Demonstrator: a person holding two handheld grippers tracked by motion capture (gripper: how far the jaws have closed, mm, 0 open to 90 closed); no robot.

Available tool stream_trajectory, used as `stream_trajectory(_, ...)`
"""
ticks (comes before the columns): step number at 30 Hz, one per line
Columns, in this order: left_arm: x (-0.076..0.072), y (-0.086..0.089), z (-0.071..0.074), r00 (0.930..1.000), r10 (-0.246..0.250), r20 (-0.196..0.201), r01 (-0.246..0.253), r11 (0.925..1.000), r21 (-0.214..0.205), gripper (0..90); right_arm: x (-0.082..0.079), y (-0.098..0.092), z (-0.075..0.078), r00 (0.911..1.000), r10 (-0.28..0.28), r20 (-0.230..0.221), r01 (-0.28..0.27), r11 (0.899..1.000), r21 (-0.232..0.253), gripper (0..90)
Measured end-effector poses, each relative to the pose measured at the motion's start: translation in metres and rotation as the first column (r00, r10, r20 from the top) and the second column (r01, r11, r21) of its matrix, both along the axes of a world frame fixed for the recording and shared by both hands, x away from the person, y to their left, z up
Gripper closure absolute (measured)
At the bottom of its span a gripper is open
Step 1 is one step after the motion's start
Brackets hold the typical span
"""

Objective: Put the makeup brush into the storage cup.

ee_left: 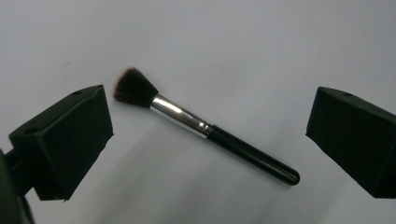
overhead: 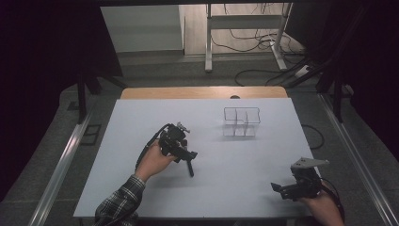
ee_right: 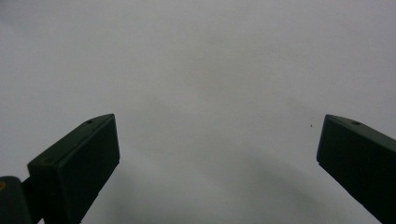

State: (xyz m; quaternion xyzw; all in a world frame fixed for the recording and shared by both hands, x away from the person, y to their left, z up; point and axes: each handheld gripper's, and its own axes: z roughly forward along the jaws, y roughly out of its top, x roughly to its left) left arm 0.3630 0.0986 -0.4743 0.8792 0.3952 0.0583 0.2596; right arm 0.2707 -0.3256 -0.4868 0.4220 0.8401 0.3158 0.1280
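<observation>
**Brush not yet picked up, organiser empty**

The work looks to be at its start. A black-handled makeup brush with a silver ferrule and dark bristles point(ee_left: 201, 127) lies flat on the white worktop point(overhead: 141, 117), and nothing grips it. In the left gripper view it sits between the left gripper's point(ee_left: 205, 140) jaws, which stand wide apart and clear of it, bristles toward 10 o'clock and handle end toward 4 o'clock. From the high view the brush point(overhead: 190, 168) shows as a dark stick at about 6 o'clock of the left gripper point(overhead: 181, 150), near the worktop's middle.

The right gripper point(overhead: 280, 188) rests at about 5 o'clock on the worktop, jaws likewise spread, with bare surface beneath them.

The clear plastic organiser with several compartments point(overhead: 241, 121) stands upright at about 1 o'clock of the worktop's centre, well apart from the brush. Every compartment appears empty. Still to do, I judge: close on the handle, lift, carry, and place the brush into a compartment.
</observation>
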Motion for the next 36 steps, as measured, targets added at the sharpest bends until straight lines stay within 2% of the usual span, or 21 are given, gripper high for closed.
stream_trajectory(8, 0.001, -0.002, -0.006, 0.9998, 0.019, -0.01, -0.019, 0.9995, 0.025, 1.2, 0.0, 0.001, -0.001, 1.0, 0.005, -0.003, -0.005, 1.0, -0.005, 0.0)
stream_trajectory(12, 0.003, -0.005, -0.012, 0.9998, 0.009, -0.02, -0.008, 0.9988, 0.049, 1.2, 0.0, 0.001, -0.001, 1.0, 0.006, -0.005, -0.006, 1.0, -0.005, 0.0)
stream_trajectory(22, 0.004, -0.008, -0.027, 0.9982, 0.009, -0.06, -0.006, 0.9983, 0.058, 1.2, 0.0, 0.002, -0.002, 0.9998, 0.012, -0.015, -0.013, 1.0, -0.016, 0.0)
stream_trajectory(30, 0.004, -0.01, -0.04, 0.9965, 0.007, -0.083, 0.0, 0.9967, 0.081, 1.3, 0.0, 0.003, -0.002, 0.9997, 0.015, -0.022, -0.015, 1.0, -0.024, 0.0)
stream_trajectory(34, 0.003, -0.01, -0.044, 0.9958, 0.008, -0.091, 0.001, 0.9943, 0.107, 1.6, 0.0, 0.003, -0.003, 0.9995, 0.023, -0.022, -0.024, 0.999, -0.034, 0.0)
stream_trajectory(35, 0.003, -0.011, -0.045, 0.996, 0.01, -0.089, 0.002, 0.9911, 0.133, 2.0, 0.0, 0.003, -0.003, 0.9994, 0.023, -0.024, -0.024, 0.999, -0.035, 0.0)
stream_trajectory(36, 0.002, -0.011, -0.046, 0.9956, 0.012, -0.093, 0.001, 0.9905, 0.138, 2.6, 0.0, 0.003, -0.004, 0.9994, 0.025, -0.022, -0.026, 0.999, -0.036, 0.0)
